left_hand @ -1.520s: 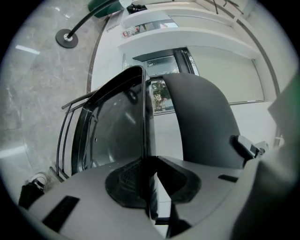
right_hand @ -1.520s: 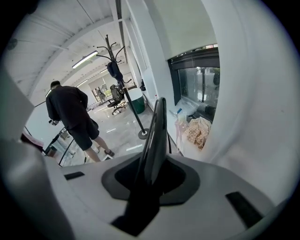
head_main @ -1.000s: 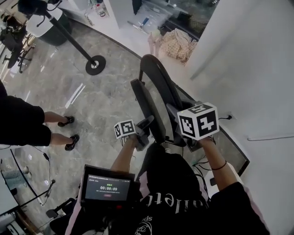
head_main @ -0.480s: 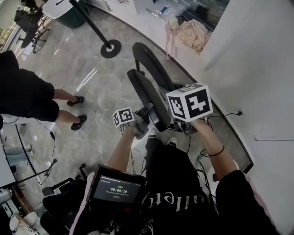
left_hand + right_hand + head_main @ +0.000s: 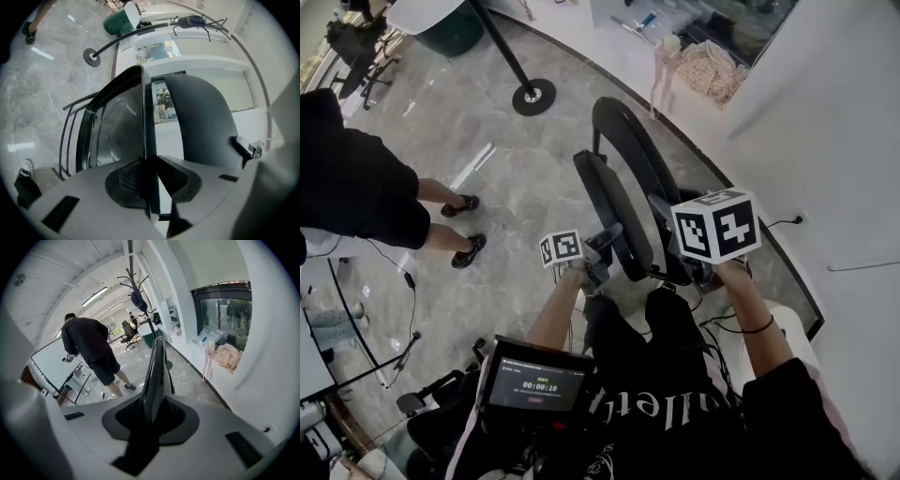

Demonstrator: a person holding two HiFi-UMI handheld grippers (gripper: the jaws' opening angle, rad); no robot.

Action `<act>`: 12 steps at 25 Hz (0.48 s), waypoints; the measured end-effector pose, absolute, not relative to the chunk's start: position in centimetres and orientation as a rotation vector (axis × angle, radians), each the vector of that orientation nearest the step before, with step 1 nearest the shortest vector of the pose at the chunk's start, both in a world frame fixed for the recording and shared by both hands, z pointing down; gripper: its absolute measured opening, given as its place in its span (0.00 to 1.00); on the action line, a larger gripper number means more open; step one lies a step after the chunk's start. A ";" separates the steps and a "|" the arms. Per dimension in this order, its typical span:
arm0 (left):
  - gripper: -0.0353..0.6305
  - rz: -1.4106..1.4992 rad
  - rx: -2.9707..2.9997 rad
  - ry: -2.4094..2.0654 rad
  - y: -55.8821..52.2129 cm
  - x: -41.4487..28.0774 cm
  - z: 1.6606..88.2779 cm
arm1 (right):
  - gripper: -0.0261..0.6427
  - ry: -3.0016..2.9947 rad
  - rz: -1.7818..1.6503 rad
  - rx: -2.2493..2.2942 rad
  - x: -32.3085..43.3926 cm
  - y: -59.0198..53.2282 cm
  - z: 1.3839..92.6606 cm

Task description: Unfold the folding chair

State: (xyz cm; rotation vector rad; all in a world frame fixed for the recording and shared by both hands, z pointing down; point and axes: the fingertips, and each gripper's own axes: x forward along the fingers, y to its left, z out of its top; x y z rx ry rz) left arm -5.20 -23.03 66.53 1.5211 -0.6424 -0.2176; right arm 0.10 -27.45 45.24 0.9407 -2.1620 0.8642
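A: Moved since a second ago: chair and both your grippers slid together across the marble floor (image 5: 502, 202), closer to the round stand base (image 5: 534, 96). Where does it sit now?

B: Your folding chair (image 5: 607, 202) stands upright, still folded, right in front of you between your two hands. The white wall (image 5: 834, 122) is on its right. The bystander in black (image 5: 356, 187) stands off to your left, well apart.

A: Grippers?

B: Your left gripper (image 5: 598, 247) is clamped on the thin black edge of the nearer panel. Your right gripper (image 5: 667, 225) is closed on the other panel's edge, with its marker cube (image 5: 715, 225) on top. Both pinch chair, nothing else.
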 end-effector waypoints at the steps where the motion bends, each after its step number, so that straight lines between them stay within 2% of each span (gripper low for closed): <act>1: 0.17 -0.192 1.542 -0.627 -22.7 -6.5 66.5 | 0.17 -2.160 0.887 0.966 -0.7 -26.9 45.2; 7: 0.17 -0.072 1.667 -0.542 -21.4 -13.8 66.9 | 0.22 -2.142 1.027 1.130 -5.3 -23.3 46.3; 12: 0.17 -0.108 1.668 -0.466 -20.4 -16.9 66.8 | 0.22 -2.129 1.089 1.245 -6.6 -21.8 46.7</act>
